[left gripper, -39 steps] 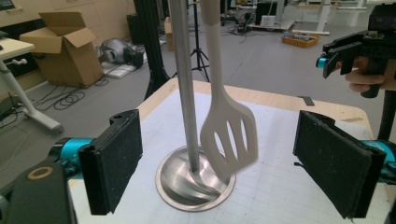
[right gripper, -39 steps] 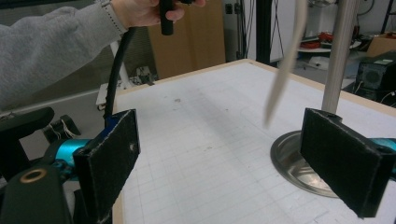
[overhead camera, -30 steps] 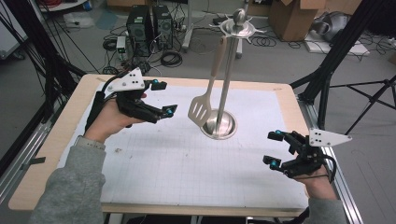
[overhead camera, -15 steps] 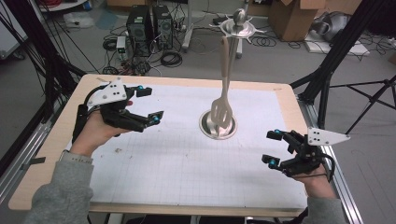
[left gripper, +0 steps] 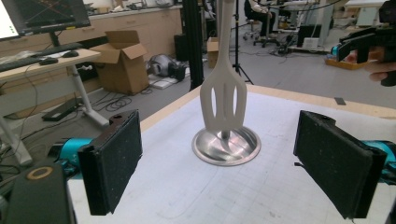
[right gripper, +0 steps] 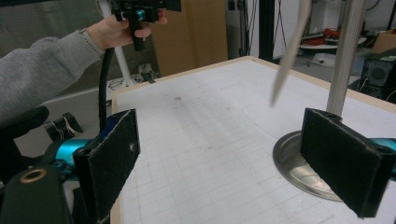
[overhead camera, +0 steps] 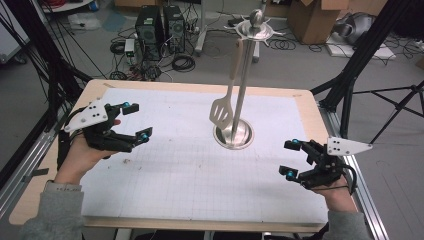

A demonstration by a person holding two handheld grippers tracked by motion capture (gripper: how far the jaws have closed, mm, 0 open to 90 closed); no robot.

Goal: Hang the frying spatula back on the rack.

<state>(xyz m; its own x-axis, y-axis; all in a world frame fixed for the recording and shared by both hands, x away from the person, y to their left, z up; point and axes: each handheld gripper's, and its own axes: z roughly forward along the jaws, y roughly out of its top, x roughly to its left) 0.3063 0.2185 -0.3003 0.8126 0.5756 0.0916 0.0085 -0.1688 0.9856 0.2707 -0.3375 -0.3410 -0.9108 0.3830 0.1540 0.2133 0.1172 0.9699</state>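
A pale slotted spatula (overhead camera: pixel 223 111) hangs from the top of a metal stand (overhead camera: pixel 242 105) whose round base (overhead camera: pixel 233 136) rests on the white gridded mat (overhead camera: pixel 200 165). It swings free, left of the pole. My left gripper (overhead camera: pixel 134 122) is open over the mat's left side, well away from the spatula (left gripper: pixel 224 98), which I see straight ahead between my jaws. My right gripper (overhead camera: pixel 290 159) is open at the right edge of the mat, empty, with the stand's pole (right gripper: pixel 344 56) and the spatula's edge (right gripper: pixel 290 51) ahead of it.
The mat covers a wooden table (overhead camera: pixel 95 90) framed by metal rails. Black tripod legs (overhead camera: pixel 350 75) stand at the far right corner. Computers (overhead camera: pixel 155 25), cables and cardboard boxes (overhead camera: pixel 315 20) are on the floor beyond.
My left gripper has pulled back to the left and let go of the spatula, which now hangs and swings on the stand. The right gripper has stayed put.
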